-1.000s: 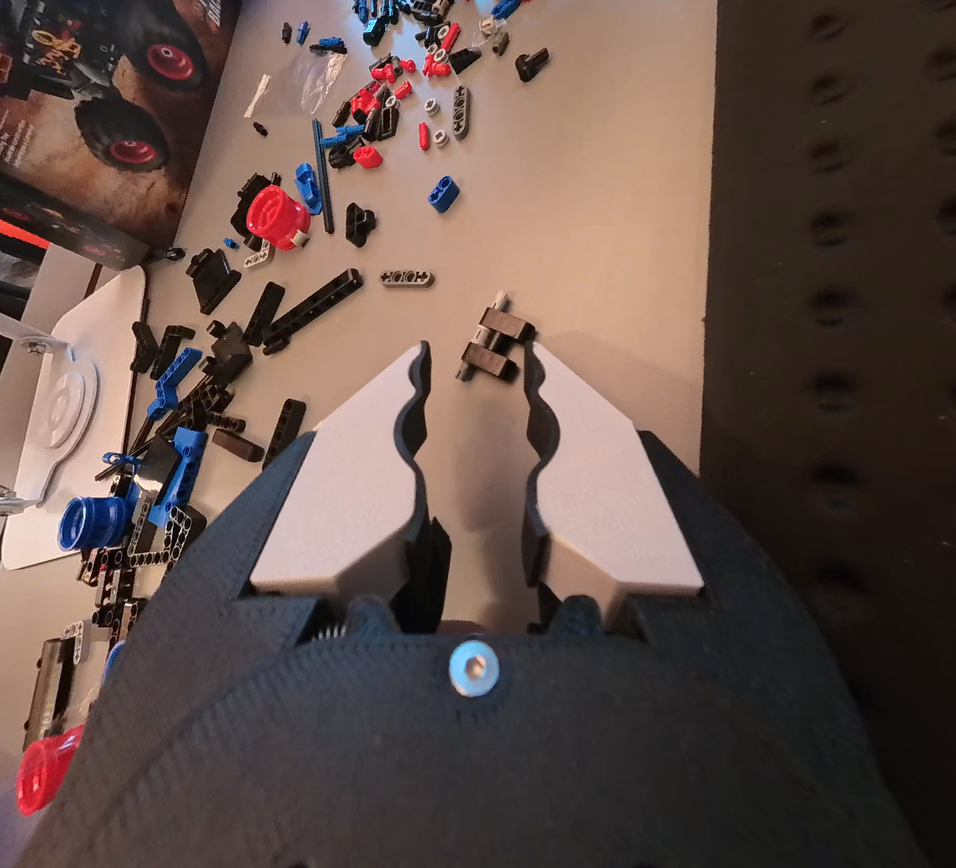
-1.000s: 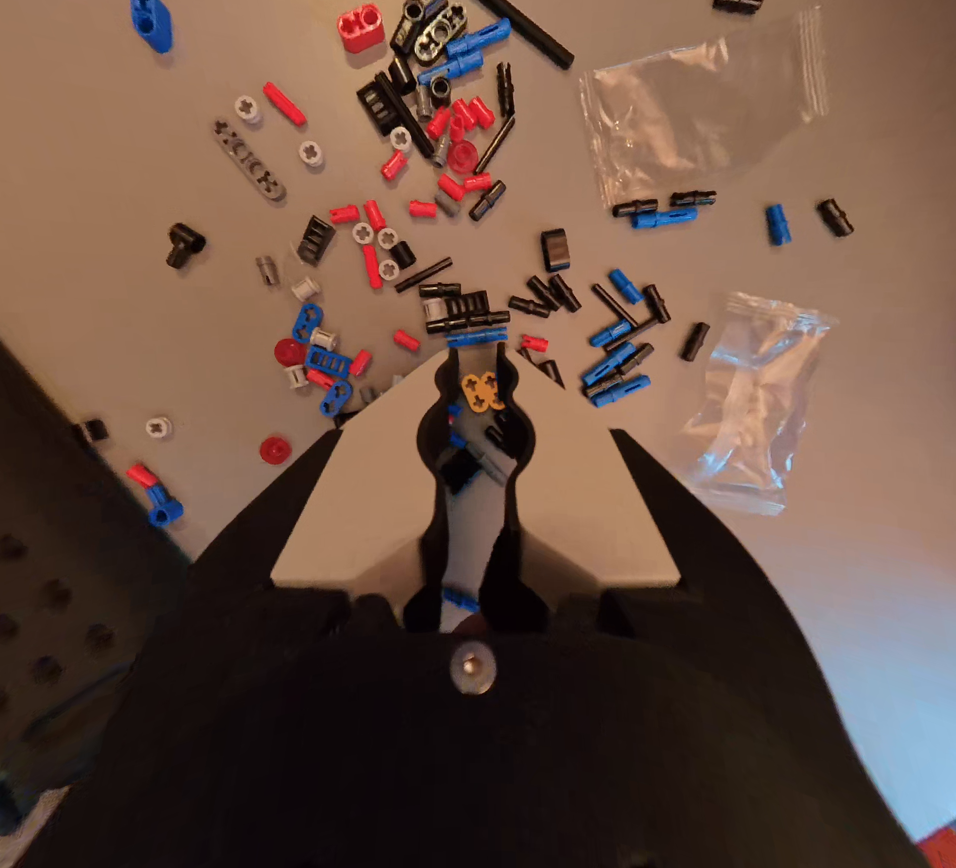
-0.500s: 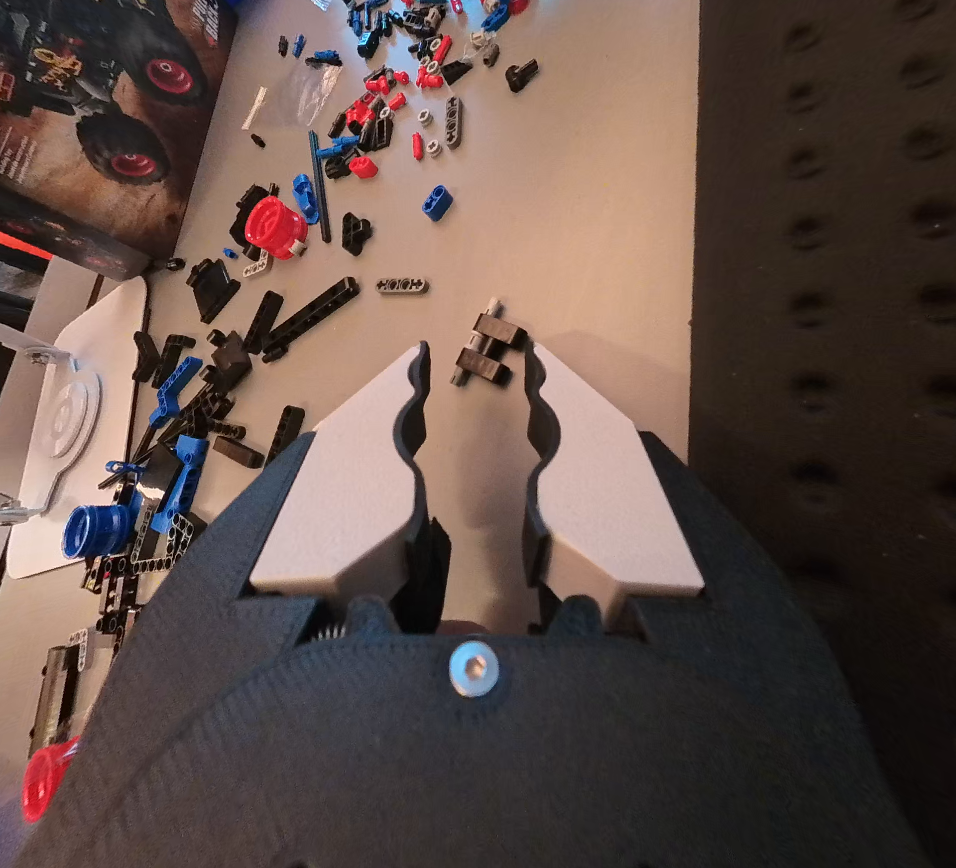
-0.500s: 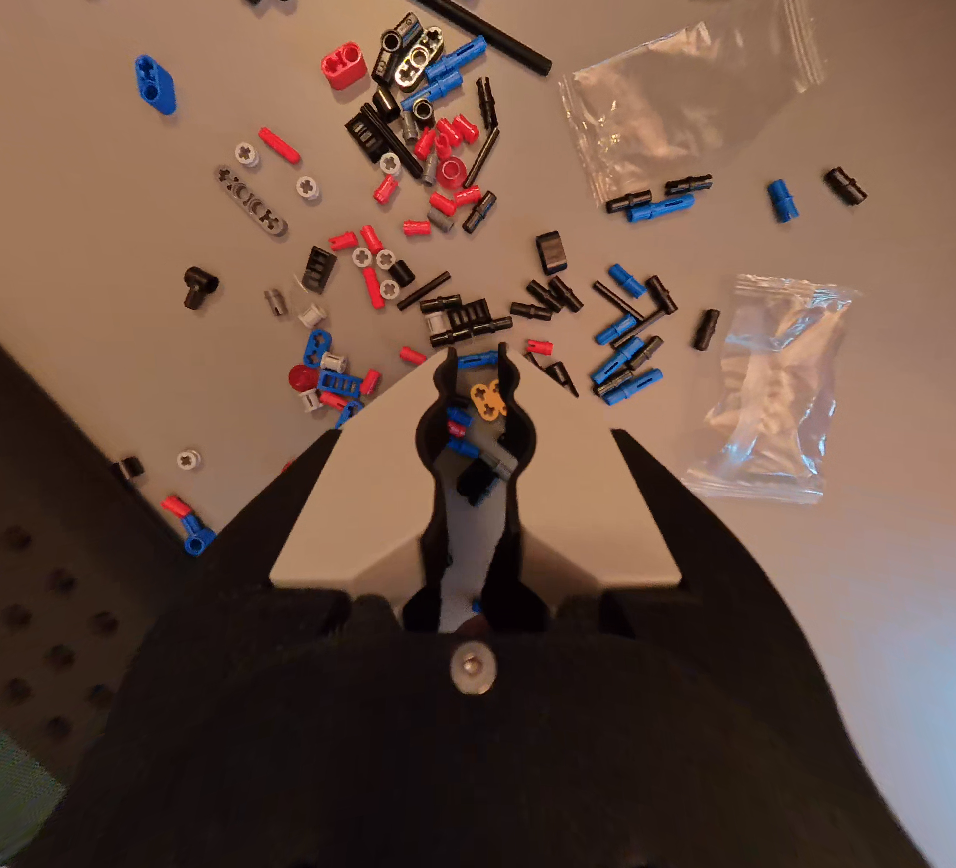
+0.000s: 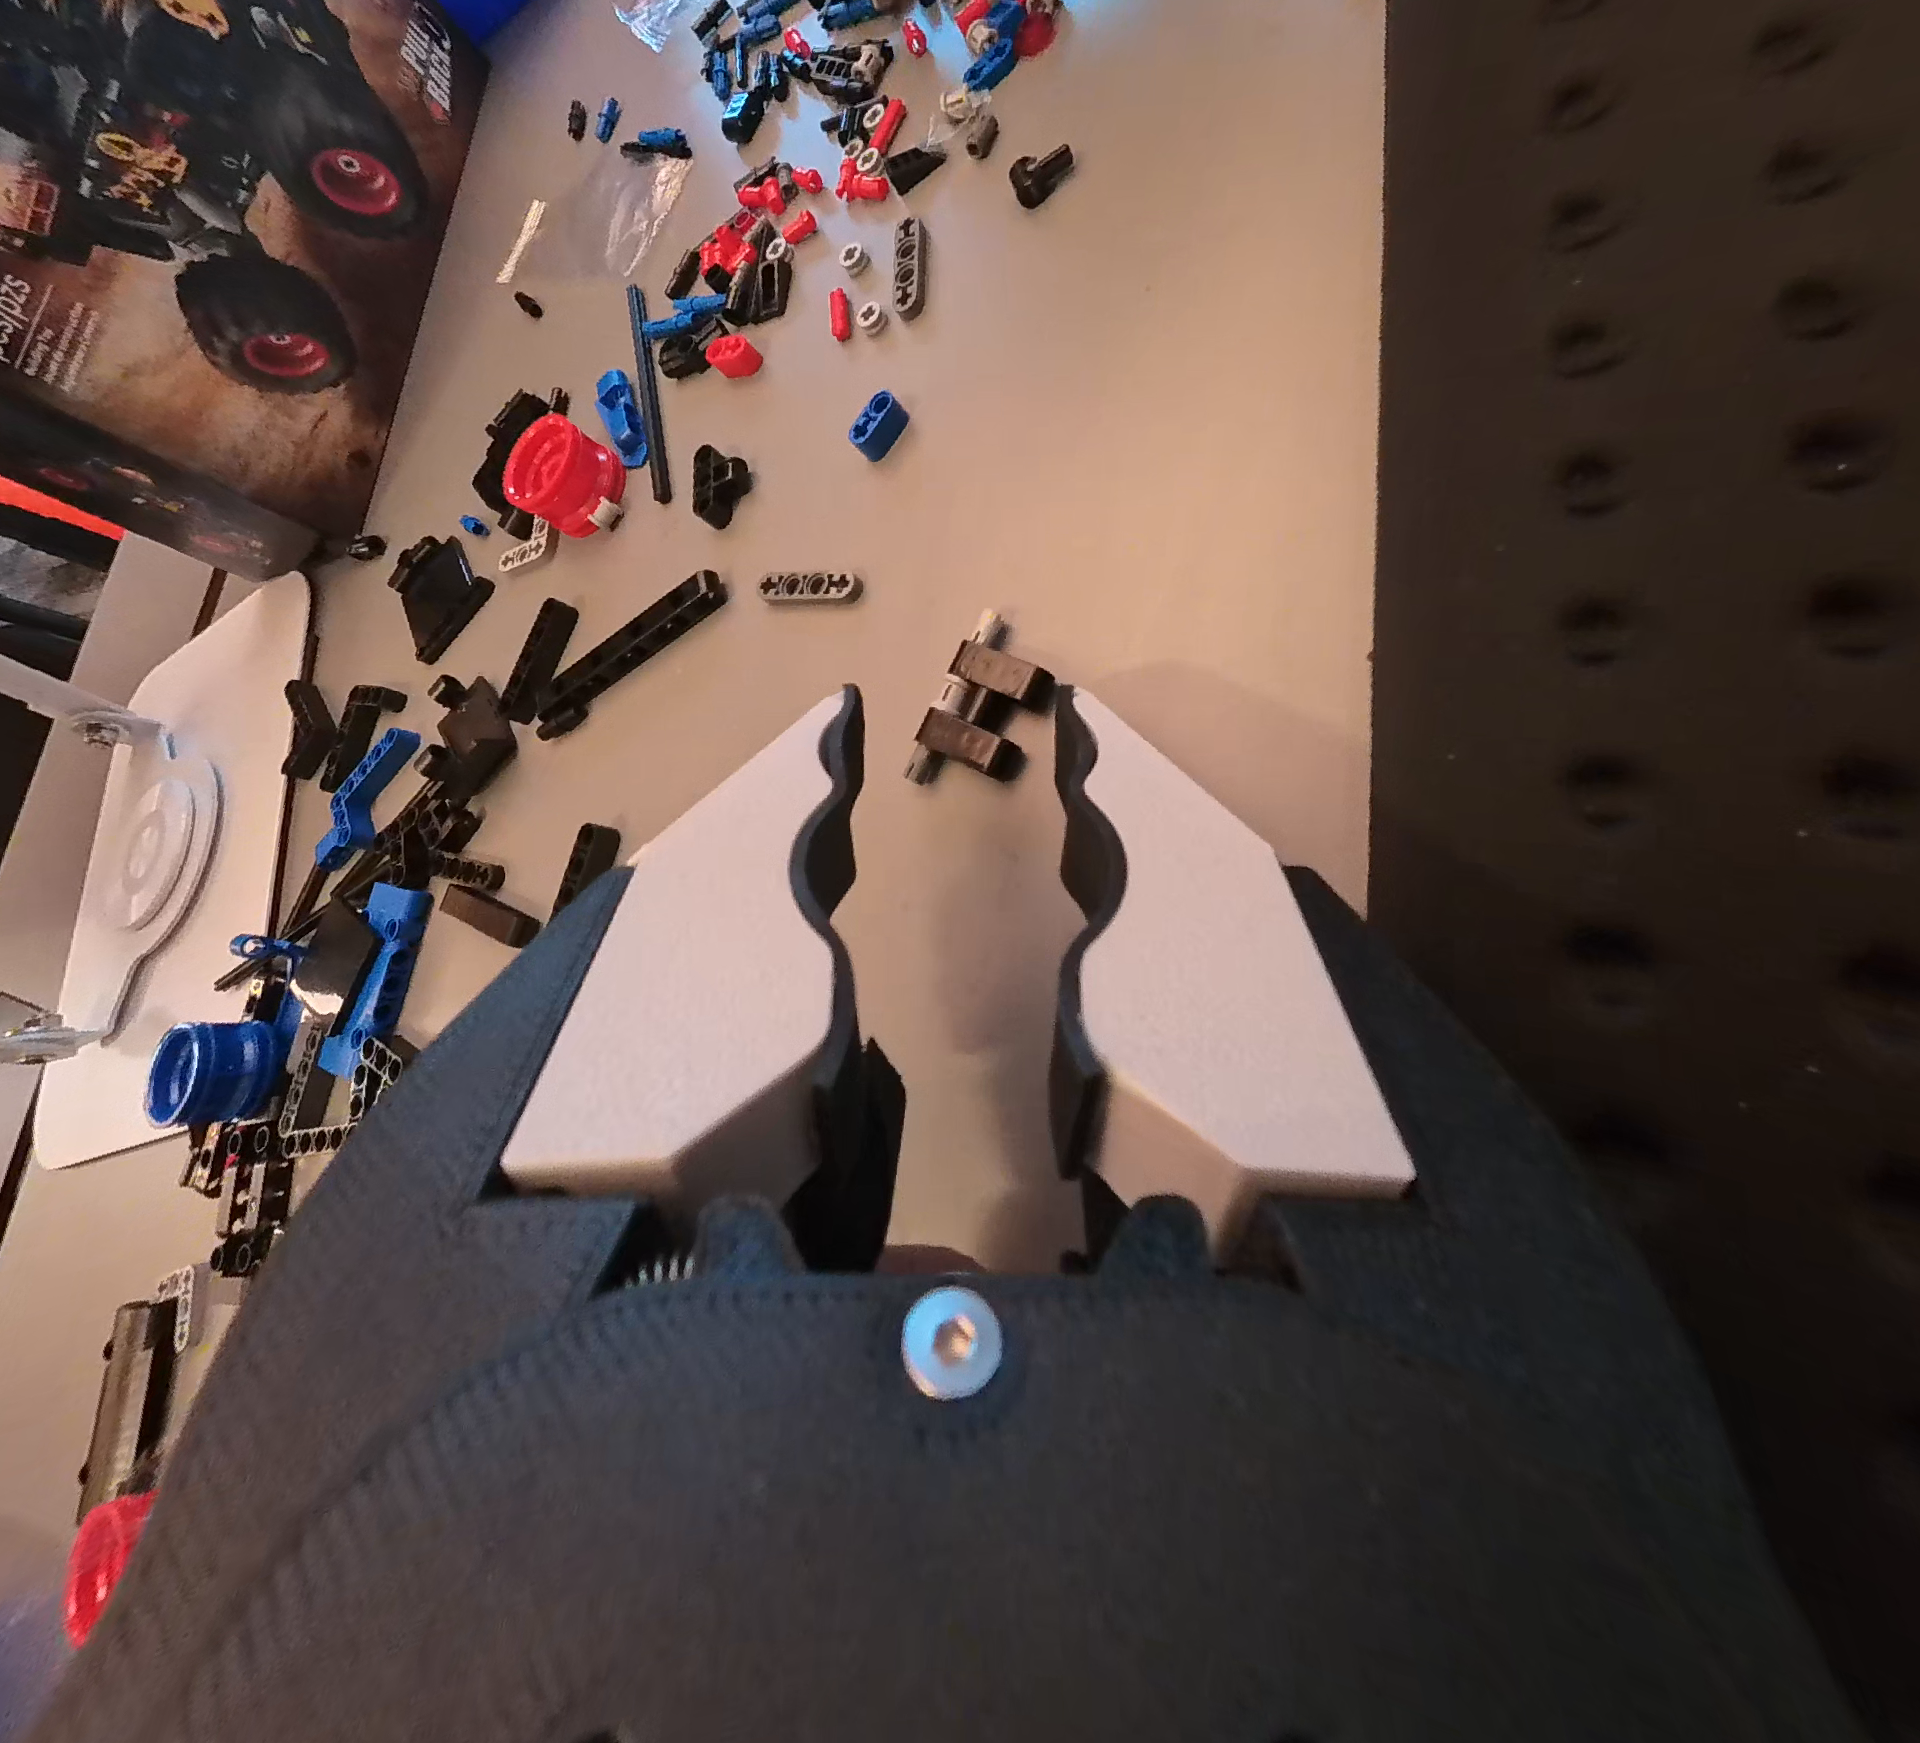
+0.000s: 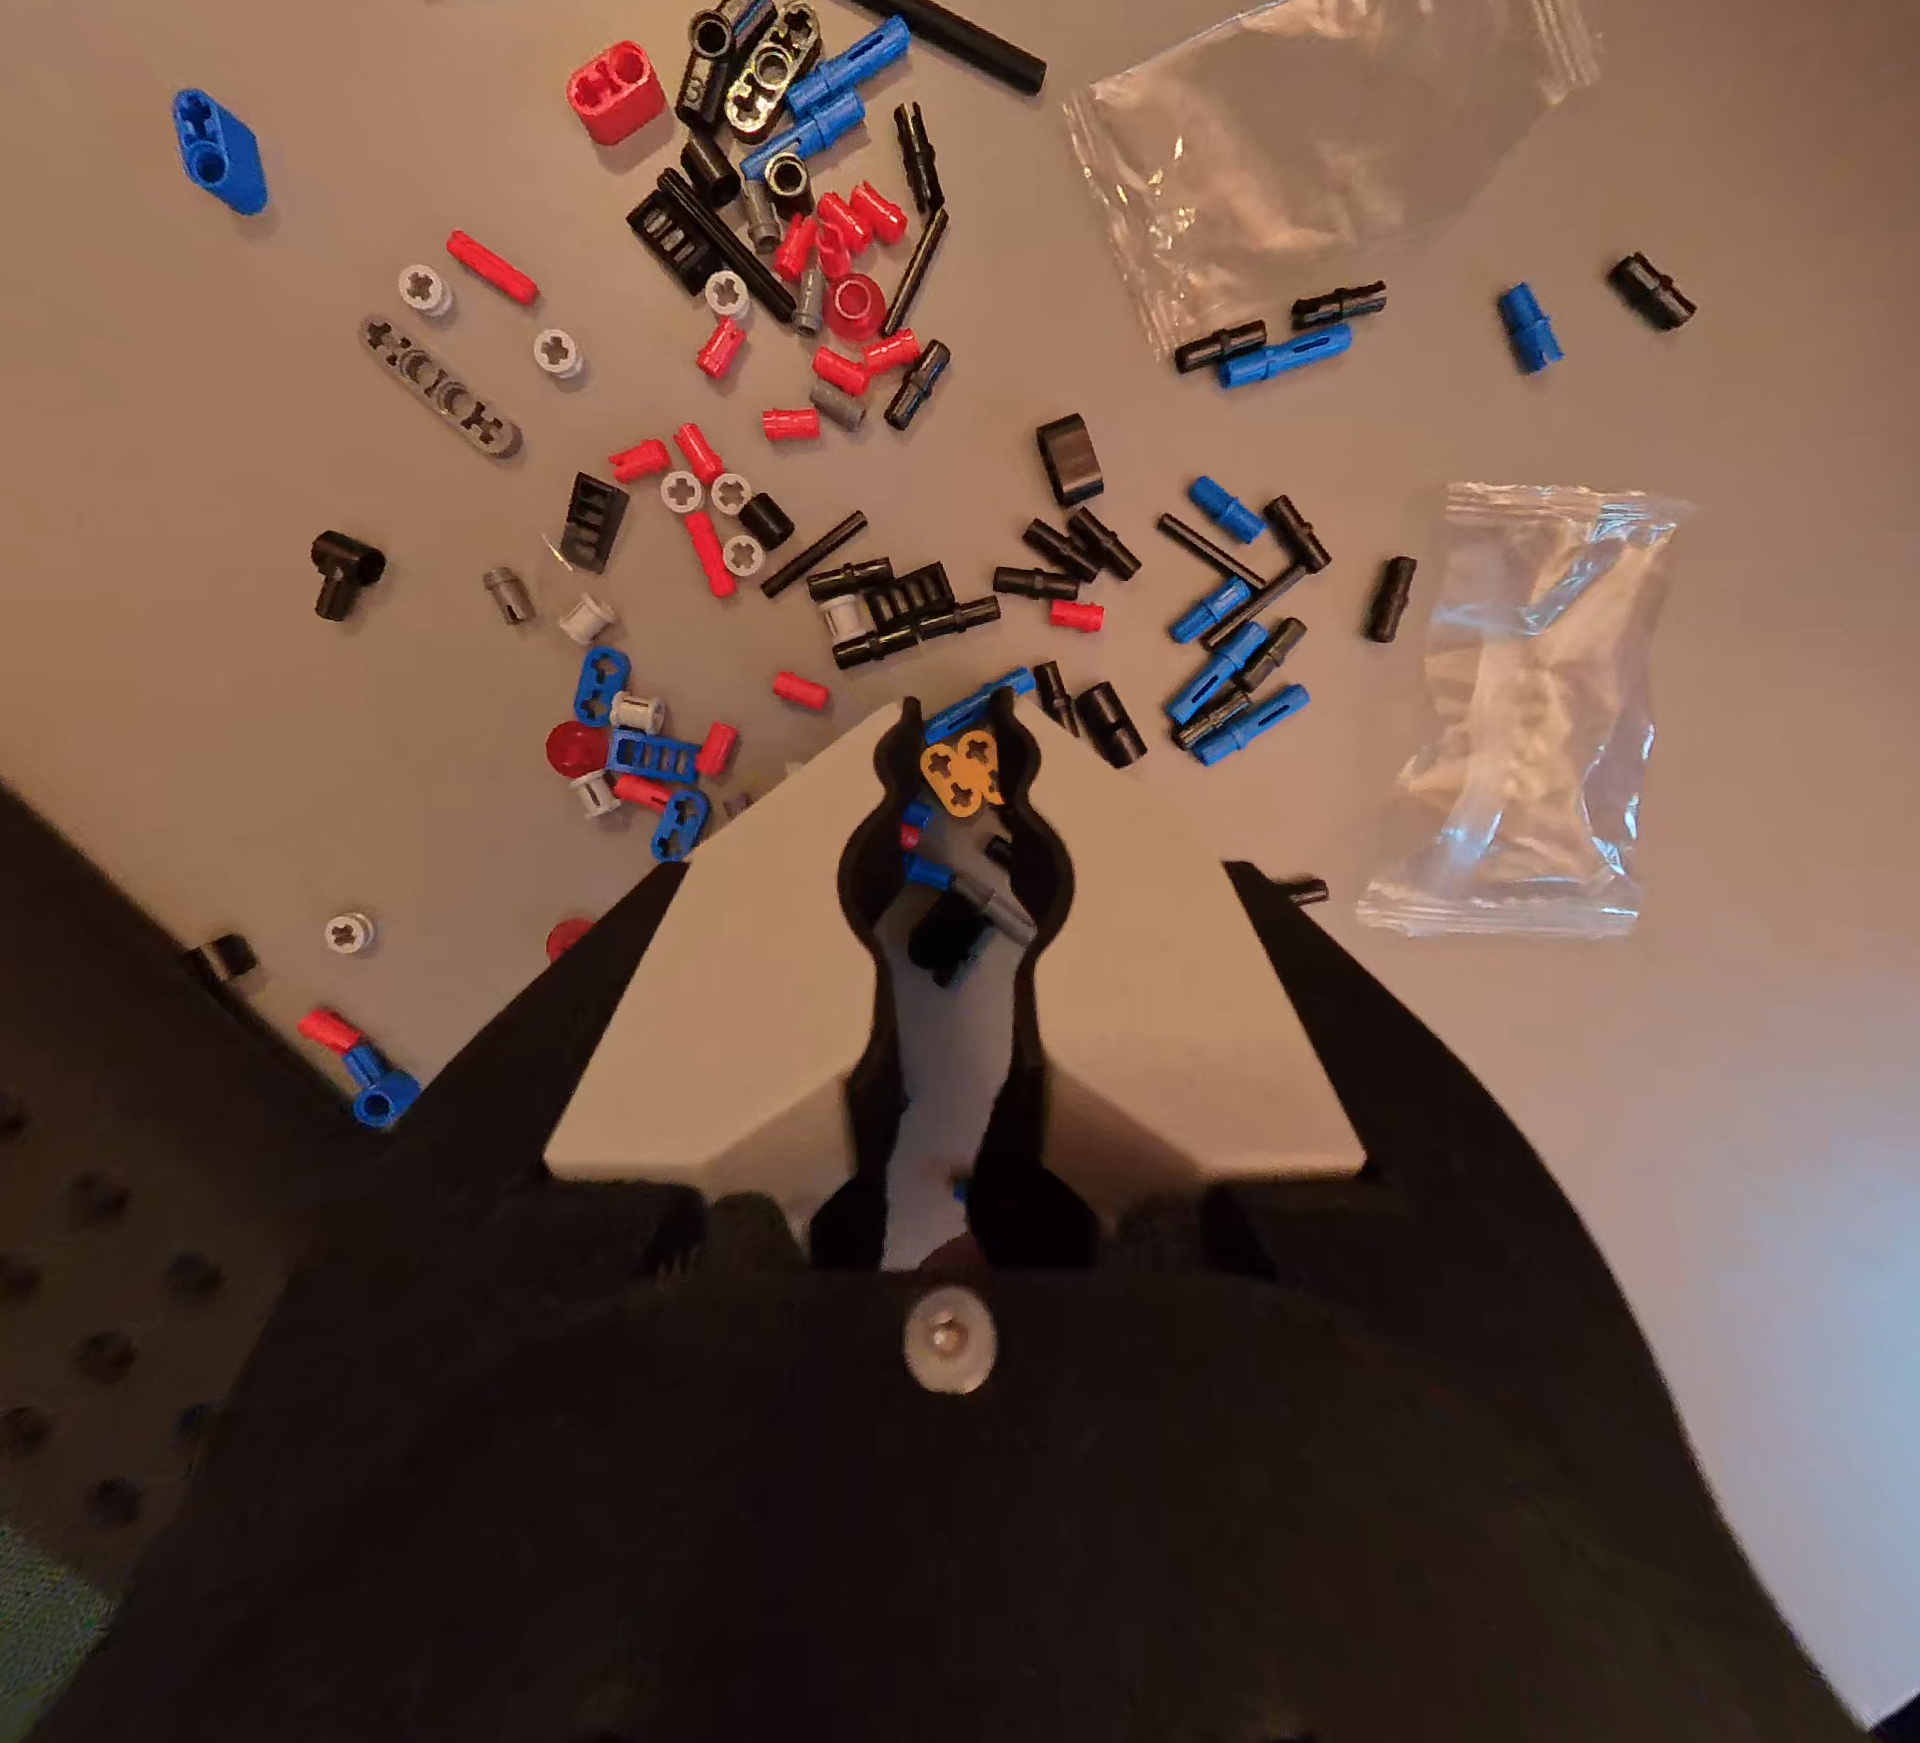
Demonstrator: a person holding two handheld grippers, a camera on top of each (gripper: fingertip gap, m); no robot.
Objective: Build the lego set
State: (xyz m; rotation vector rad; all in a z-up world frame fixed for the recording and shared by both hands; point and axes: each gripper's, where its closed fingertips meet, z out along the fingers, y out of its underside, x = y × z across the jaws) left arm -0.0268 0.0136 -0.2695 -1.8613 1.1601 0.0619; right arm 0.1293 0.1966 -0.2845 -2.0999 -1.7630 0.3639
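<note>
Left gripper [image 5: 956,717]: jaws apart, empty, black axle assembly [image 5: 977,706] just ahead, dark foam wall [image 5: 1662,550] close alongside. Right gripper [image 6: 958,725]: narrowly parted above scattered pins [image 6: 1226,654], nothing clamped; bare table [image 6: 1714,1122] beyond bags.

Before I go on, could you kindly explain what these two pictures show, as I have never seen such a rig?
A person holds a two-finger tool in each hand, and a camera on each looks forward along its fingers. One picture is from the left tool: its jaws are open and empty, with a black assembly lying between its tips on the table. The other is from the right tool: its jaws are a narrow gap apart above a yellow piece, gripping nothing that I can see. Loose Lego pieces, the box and clear bags lie around.
</note>
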